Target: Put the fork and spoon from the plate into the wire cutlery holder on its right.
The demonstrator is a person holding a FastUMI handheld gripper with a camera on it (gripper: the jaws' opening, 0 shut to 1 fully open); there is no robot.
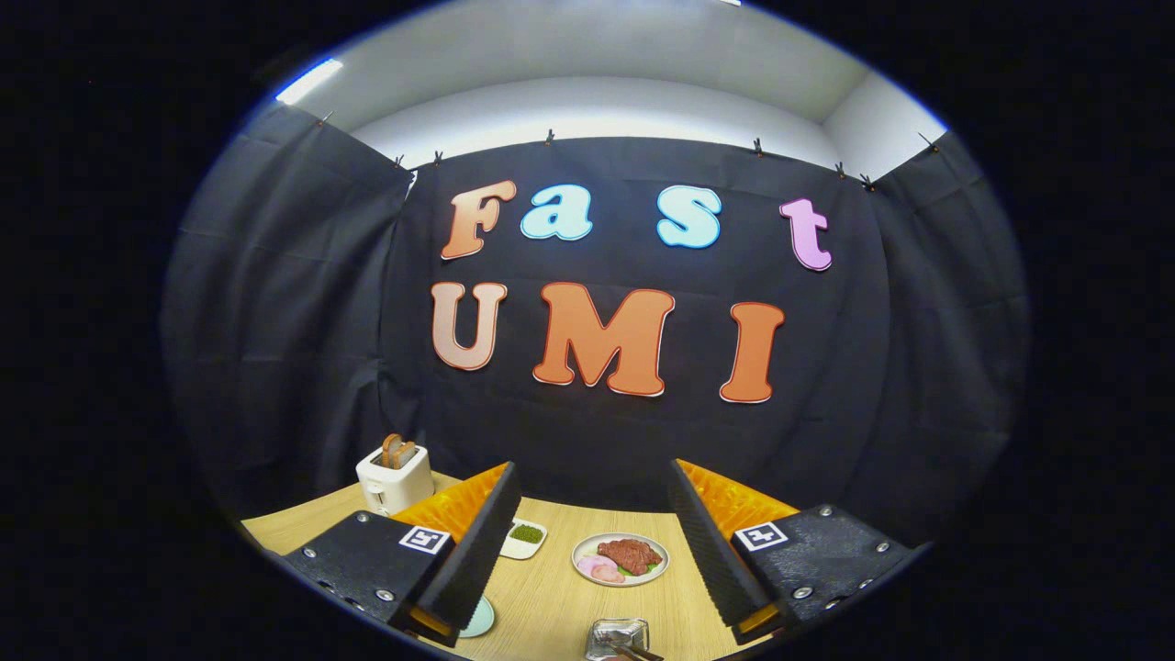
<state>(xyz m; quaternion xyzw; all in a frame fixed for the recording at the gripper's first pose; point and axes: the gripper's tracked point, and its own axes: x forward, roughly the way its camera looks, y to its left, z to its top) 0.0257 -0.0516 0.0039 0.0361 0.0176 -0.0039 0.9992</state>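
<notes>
Near the fingers, well short of the food plate [621,558], a shiny wire holder [618,637] with a dark handle poking out; whether fork or spoon, too small to tell. Best lowered and tilted down first, bringing the cutlery into sight before reaching. Gripper [587,551] wide apart, holding nothing. Left of the food plate, a small dish [524,539]; farther left, a toaster [395,477] on the table [551,606].

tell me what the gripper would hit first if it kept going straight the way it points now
Probably the plate of food, which lies on the table beyond the open gripper, in line with the gap; depth is hard to judge, and it may pass above.
</notes>
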